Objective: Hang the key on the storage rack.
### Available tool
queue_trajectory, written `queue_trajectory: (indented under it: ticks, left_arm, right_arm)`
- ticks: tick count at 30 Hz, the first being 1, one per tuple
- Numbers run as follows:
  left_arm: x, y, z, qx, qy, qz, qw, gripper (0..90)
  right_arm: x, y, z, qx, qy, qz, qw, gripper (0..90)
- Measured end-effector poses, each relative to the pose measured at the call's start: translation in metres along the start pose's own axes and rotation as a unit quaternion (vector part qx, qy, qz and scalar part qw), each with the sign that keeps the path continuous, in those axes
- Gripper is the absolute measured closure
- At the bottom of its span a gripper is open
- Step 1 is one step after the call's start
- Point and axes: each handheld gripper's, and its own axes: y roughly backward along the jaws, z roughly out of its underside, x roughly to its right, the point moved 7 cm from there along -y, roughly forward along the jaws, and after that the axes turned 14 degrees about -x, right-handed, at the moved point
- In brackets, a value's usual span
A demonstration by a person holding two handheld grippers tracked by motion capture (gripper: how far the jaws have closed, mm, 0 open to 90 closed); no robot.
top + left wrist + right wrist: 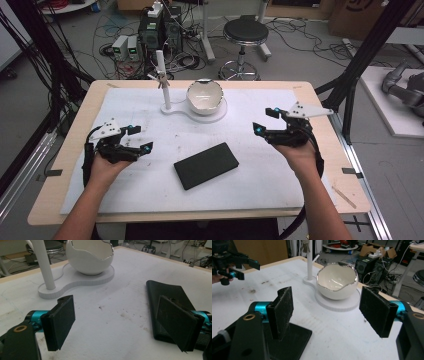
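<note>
Black pouch (206, 165) looks flat, soft and light; I'd pinch a short edge. Both my left tool (134, 139) and right tool (266, 120) are released, grasping nothing.

1. Right gripper (329, 315) up front, both black pads spread wide, nothing but bare table between them.
2. Flat black slab (294, 340) lies low on the white mat (262, 290), partly behind the left pad.
3. White egg-shaped bowl (337, 281), jagged silver rim, sits on its white base (342, 305) beyond the jaws.
4. A white post (310, 258) rises just beside it.
5. Left gripper (233, 263) sits top left, well apart.
</note>
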Motion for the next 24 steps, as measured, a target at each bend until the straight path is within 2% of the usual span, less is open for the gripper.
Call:
queue_trajectory:
  ticks: [4, 12, 16, 21, 24]
  left_arm:
    - [-0.004, -0.007, -0.001, -0.003, 0.0, 0.001, 1.0, 15.8]
    - [0.001, -0.014, -0.002, -0.008, -0.012, 0.008, 0.9999, 15.7]
    - [0.002, -0.015, -0.002, -0.01, -0.016, 0.009, 0.9998, 15.8]
    - [0.002, -0.014, -0.003, -0.01, -0.017, 0.01, 0.9997, 15.8]
    - [0.002, -0.015, -0.002, -0.011, -0.015, 0.011, 0.9998, 15.8]
  right_arm:
    - [0.006, 0.001, 0.025, 0.005, -0.022, 0.009, 0.9997, 26.0]
    - [0.015, 0.003, 0.06, 0.027, -0.061, 0.021, 0.9975, 22.4]
    - [0.019, 0.0, 0.076, 0.015, -0.071, 0.031, 0.9969, 21.9]
    - [0.024, -0.001, 0.082, 0.009, -0.078, 0.048, 0.9958, 21.2]
    - [0.026, -0.002, 0.082, 0.008, -0.08, 0.05, 0.9956, 21.2]
